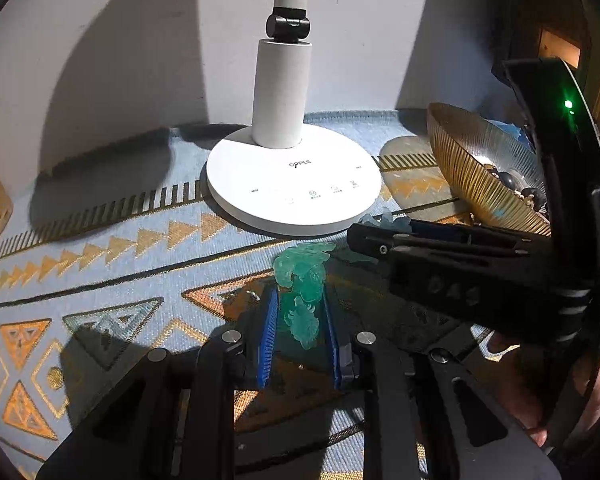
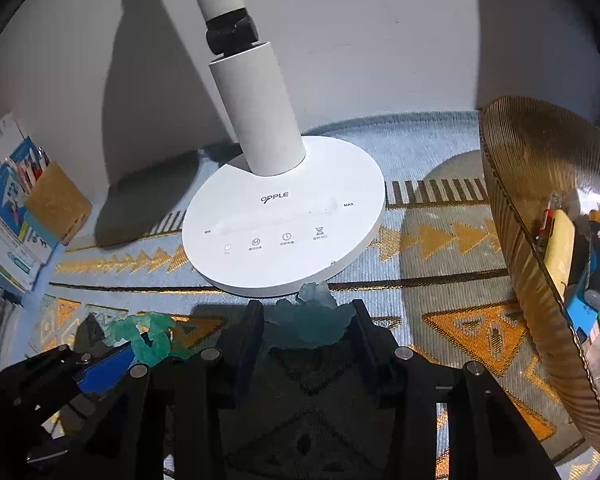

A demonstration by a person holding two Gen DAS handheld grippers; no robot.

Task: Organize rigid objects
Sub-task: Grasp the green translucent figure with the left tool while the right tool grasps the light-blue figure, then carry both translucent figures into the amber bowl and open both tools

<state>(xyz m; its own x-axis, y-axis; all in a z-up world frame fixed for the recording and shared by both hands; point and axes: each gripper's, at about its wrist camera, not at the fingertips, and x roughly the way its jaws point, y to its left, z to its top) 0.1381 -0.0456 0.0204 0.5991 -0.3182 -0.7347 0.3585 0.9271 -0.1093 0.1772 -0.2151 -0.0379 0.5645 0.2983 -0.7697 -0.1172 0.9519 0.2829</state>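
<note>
Left wrist view: left gripper (image 1: 300, 316) has its blue-padded fingers (image 1: 269, 332) fully closed on a translucent green figurine (image 1: 302, 300), which stands up between the pads on the patterned cloth (image 1: 100, 264) covering the worktop. White lamp base (image 1: 294, 180) sits just beyond. Right gripper (image 1: 380, 236) reaches in from the right, tips at a pale blue translucent piece (image 1: 384, 218) by the lamp base's edge. Gold ribbed bowl (image 1: 472, 176) farther right, tilted in view, small items inside.

Right wrist view: right gripper (image 2: 306, 320) partly open, fingers (image 2: 364, 324) on either side of a blue-green crystal cluster (image 2: 312, 320); cannot tell whether the pads press it. Cluster lies on the cloth, just against the lamp base (image 2: 284, 216). Left gripper (image 2: 112, 368) with green figurine (image 2: 148, 336) at lower left.
</note>
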